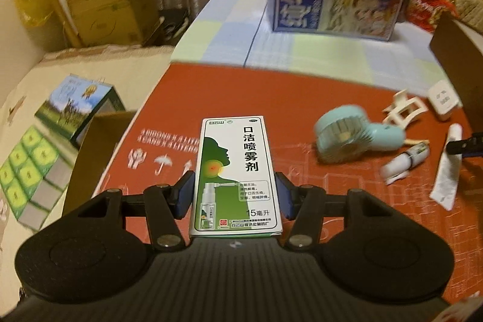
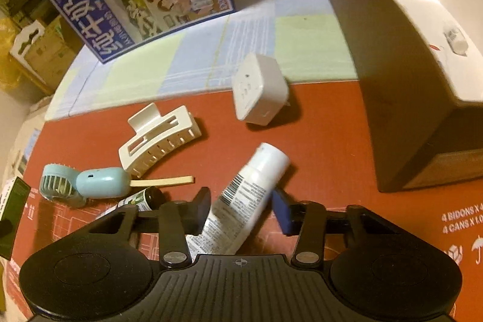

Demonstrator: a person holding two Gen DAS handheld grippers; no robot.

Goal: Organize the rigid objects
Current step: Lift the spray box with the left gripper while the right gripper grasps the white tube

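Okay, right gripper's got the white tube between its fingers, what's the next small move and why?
Probably close the right gripper fully on the white tube before lifting. The tube lies tilted between the jaws, and a gap seems to remain at the right pad. The open brown box, with one item already inside, stands to the right, the likely drop spot.

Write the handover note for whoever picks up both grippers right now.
Left gripper: shut on the green-and-white spray box, held above the red mat.
Right gripper: jaws around the white tube on the mat; firm grip not confirmed.
Done: one small white tube lies in the open brown box.
Left on the mat: hair claw, white plug adapter, blue handheld fan, wooden stick, dark small bottle.
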